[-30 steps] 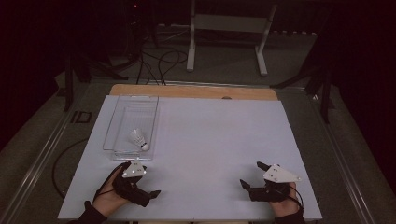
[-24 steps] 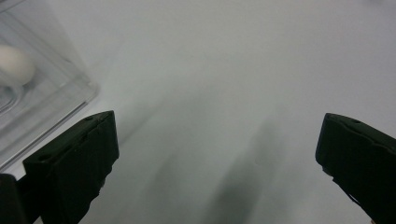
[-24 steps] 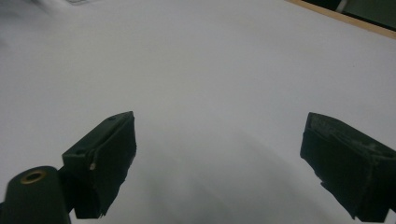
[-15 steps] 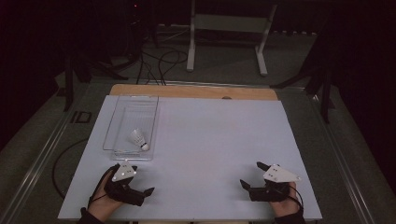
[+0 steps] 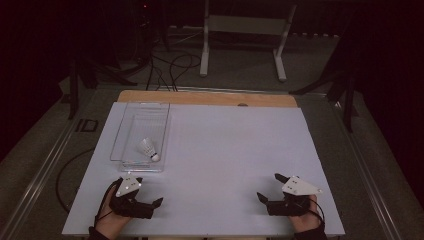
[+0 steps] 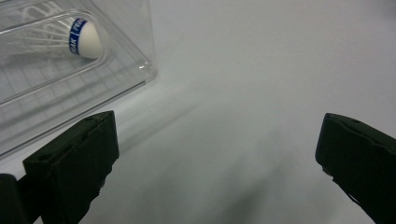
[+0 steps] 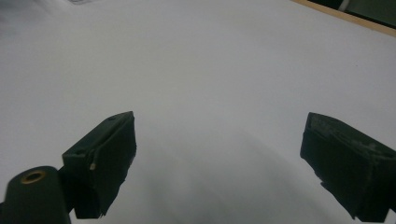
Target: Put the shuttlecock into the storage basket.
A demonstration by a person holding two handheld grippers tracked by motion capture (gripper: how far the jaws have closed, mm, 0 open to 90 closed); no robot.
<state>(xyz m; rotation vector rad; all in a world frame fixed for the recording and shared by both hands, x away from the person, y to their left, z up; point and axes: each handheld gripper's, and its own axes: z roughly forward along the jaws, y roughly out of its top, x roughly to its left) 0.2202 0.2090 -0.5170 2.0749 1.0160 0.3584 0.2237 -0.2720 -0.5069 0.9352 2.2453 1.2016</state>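
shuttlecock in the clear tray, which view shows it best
The left gripper view: the shuttlecock lies close up inside the clear tray, its white cork tip and blue band sharp. The high view shows the whole shuttlecock in the tray's near end, but small. The right gripper view looks across bare white table.

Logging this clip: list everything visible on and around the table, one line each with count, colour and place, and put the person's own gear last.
Shuttlecock: one, white with a blue band at the cork, lying on its side inside the box, near its front end.
Box: one, clear plastic, open-topped, on the table's left side.
Table: one, white top with a wooden strip along the far edge.
Stand: one, pale grey frame, on the floor beyond the table.
Cables: several, dark, on the floor beyond the table's far left corner.
Left gripper: one, black with a grey plate, near left edge, jaws apart, empty.
Right gripper: one, black with a grey plate, near right edge, jaws apart, empty.
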